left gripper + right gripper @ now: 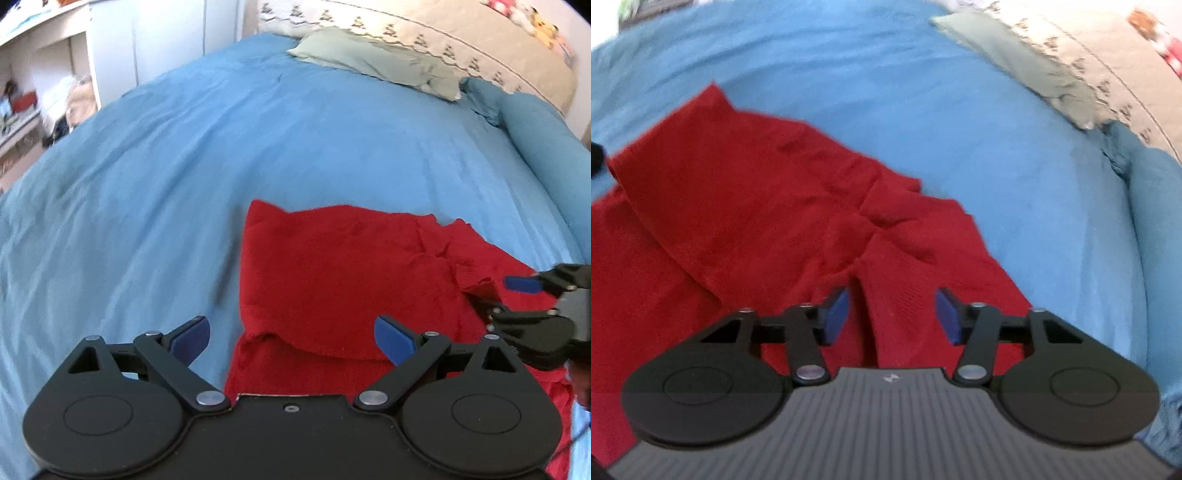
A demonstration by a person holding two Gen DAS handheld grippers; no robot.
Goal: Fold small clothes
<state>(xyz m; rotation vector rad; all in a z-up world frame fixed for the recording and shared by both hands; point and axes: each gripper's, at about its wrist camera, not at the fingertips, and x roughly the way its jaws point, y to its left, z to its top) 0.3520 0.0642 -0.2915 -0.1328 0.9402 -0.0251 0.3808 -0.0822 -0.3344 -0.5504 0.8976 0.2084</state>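
A red knit garment (343, 266) lies partly folded on the blue bed cover (184, 166). One flap is folded over its near part. My left gripper (291, 338) is open and empty, hovering over the garment's left near edge. My right gripper (892, 314) is open, with a raised ridge of the red garment (738, 192) between its blue pads (947, 317). The right gripper also shows in the left wrist view (517, 295) at the garment's right side, jaws apart.
A pale green pillow (376, 59) and a patterned beige cushion (443, 33) lie at the bed's far end. A rolled blue cover (546, 155) lines the right side. White shelves (44, 74) stand to the left of the bed.
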